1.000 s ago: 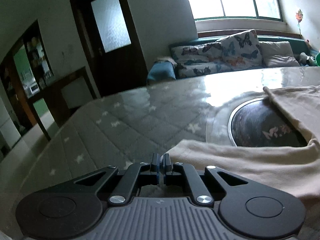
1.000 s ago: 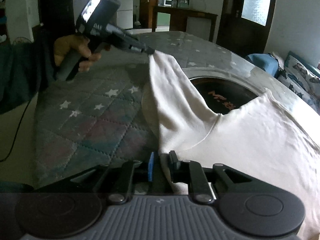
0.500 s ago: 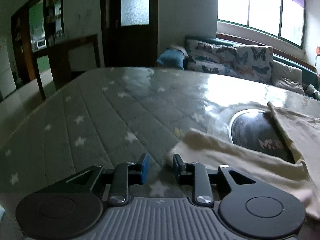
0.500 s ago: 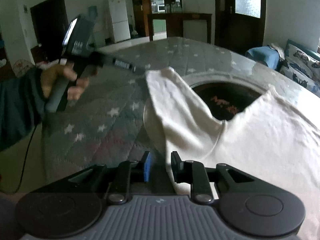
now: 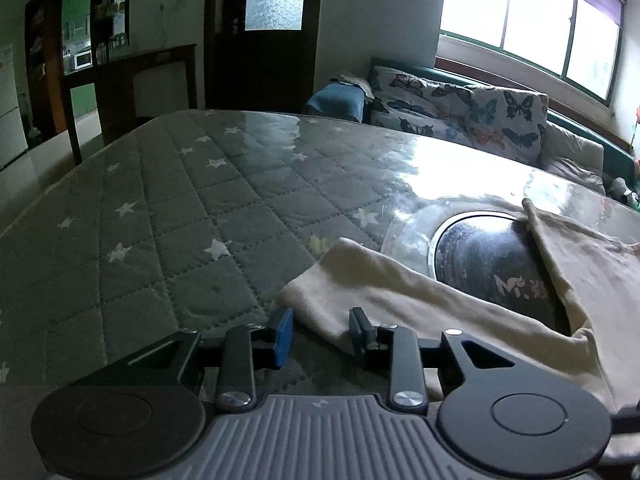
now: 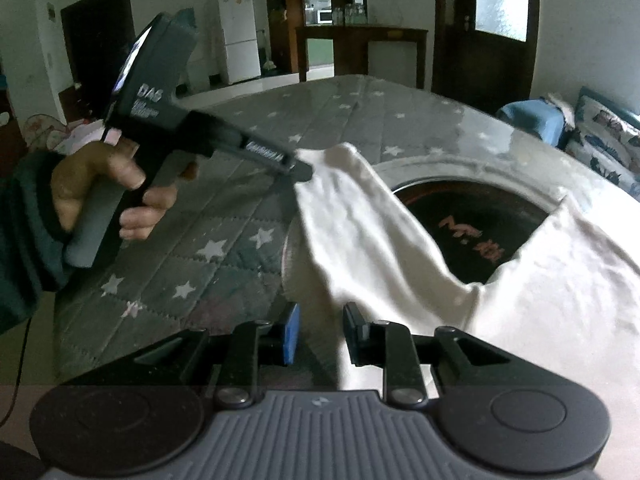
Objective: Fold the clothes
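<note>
1. Firstly, left wrist view. My left gripper (image 5: pixel 320 330) stands with its jaws well apart and nothing between them. The blue-padded finger sits over the quilted star-print table cover (image 5: pixel 168 216); the black finger just overlaps the near edge of the cream garment (image 5: pixel 384 296). I judge the tool is parked at the sleeve's end so that I can take this corner for the next fold.

2. Left wrist view, landmark. The round dark inset (image 5: pixel 492 264) in the table, ringed in metal and bearing pale lettering, serves as my reference. The sleeve lies on the near side of the inset, its rounded end pointing away from it across the cover. The garment's body lies on the inset's far-right side, one edge draped over the rim. So the cloth is spread flat, not yet folded over.

3. Right wrist view. My right gripper (image 6: pixel 320 334) is likewise parted wide and grips nothing. The sleeve's lower edge runs down between and beneath its fingers; I cannot tell whether the pads touch the cloth.

4. Right wrist view, landmark. The inset (image 6: pixel 468 224) shows here beyond the sleeve, with the garment (image 6: pixel 560 280) body to its right. My left hand (image 6: pixel 100 184) holds the other tool on the side of the sleeve away from the inset, its tip meeting the sleeve's far end. The image is blurred there, so contact is uncertain.

5. Judgement. Both tools bracket one sleeve, presumably to lift it inward toward the body.
</note>
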The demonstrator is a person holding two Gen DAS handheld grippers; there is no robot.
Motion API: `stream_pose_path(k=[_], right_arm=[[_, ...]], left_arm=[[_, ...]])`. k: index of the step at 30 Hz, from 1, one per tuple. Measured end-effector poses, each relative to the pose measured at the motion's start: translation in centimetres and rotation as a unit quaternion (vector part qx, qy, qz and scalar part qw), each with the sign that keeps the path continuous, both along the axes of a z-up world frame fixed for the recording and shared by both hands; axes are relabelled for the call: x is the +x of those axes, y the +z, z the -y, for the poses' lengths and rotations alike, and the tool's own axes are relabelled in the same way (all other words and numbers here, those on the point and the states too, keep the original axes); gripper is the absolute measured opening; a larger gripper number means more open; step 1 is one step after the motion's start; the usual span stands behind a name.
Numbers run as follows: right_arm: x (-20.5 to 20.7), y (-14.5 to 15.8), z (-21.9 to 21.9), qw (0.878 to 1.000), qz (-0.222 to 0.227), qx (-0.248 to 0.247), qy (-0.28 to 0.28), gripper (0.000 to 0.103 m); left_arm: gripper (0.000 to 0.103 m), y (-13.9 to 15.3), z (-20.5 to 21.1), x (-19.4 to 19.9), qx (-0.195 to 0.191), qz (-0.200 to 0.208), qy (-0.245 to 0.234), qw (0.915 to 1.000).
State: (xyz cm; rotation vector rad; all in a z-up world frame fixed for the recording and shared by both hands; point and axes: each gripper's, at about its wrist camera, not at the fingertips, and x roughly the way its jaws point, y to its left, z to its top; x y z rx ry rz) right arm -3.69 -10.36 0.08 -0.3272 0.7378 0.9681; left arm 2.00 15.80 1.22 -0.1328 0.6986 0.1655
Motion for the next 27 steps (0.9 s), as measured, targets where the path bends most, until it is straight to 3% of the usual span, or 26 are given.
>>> stream_pose_path(k=[3, 6, 17, 27], right_arm=[[-0.5, -0.1, -0.1, 1.000, -0.001, 0.003, 0.007, 0.025], [-0.7, 0.2, 0.0, 1.000, -0.001, 0.005, 0.011, 0.025], [-0.4, 2.3, 5.0, 0.997, -0.023, 0.052, -0.041, 0.025], [1.5, 4.6, 12.9, 0.979, -0.039, 0.138, -0.148, 0.026]], left_arm=[[0.011, 0.1, 0.1, 0.6, 0.002, 0.002, 0.005, 1.0000], [0.005, 0.3, 0.1, 1.1, -0.001, 0.008, 0.010, 0.9999], [0.003, 3.7, 1.5, 0.2, -0.041, 0.070, -0.018, 0.9965], [0.003, 7.4, 9.3, -1.3, -0.068, 0.120, -0.128, 0.9821]])
